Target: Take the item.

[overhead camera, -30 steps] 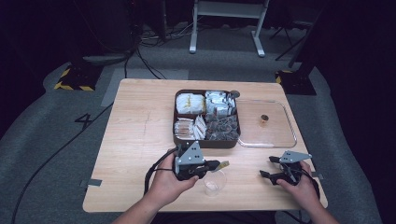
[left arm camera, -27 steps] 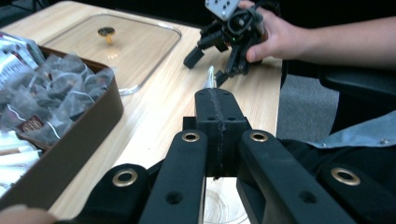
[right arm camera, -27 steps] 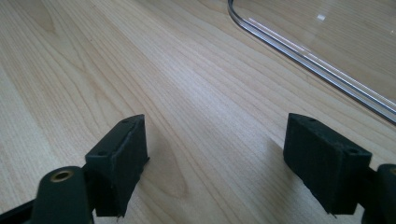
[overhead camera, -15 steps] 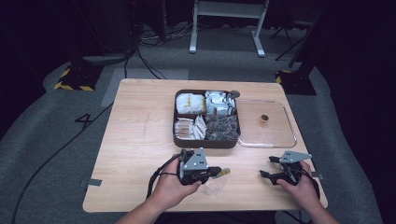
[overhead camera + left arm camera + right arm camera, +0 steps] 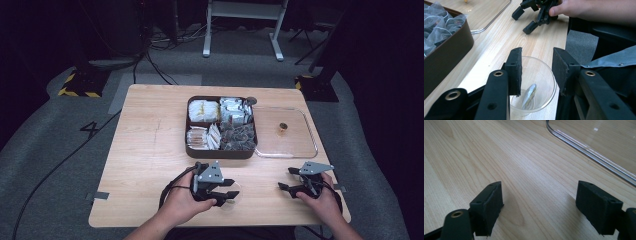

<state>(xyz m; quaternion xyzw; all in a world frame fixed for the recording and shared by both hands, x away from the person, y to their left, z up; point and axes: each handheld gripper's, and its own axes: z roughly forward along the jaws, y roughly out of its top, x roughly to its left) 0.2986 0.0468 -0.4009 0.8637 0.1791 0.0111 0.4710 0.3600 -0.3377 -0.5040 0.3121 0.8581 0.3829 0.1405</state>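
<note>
Noting the left tool (image 5: 537, 51) poised directly over a clear cup (image 5: 541, 75), which stands upright on the counter (image 5: 150, 150) close to the near edge, just near of the brown compartment tray (image 5: 220, 152). Recording its jaws as having just been opening, now at a moderate gap, one to each side of the cup's mouth and gripping nothing. Finding a small flat sachet (image 5: 529, 95) leaning on edge inside the cup, straight below the gap. Judging from that position that the tool sits where it does in order to drop the sachet into the cup, and that the release is done.

Observing the right tool (image 5: 287, 179) resting low over bare counter at the near right, well apart from the cup, beside the near edge of the clear lid (image 5: 300, 145). Reading its jaws as standing apart with only wood between them, so holding nothing. Judging this a parked position, kept out of the left hand's way.

Finding the tray open, with the lid laid flat to its right, presumably to keep the compartments of sachets and packets within reach. Flagging one risk: light cup, unsupported, liable to tip if clipped on withdrawal.
</note>
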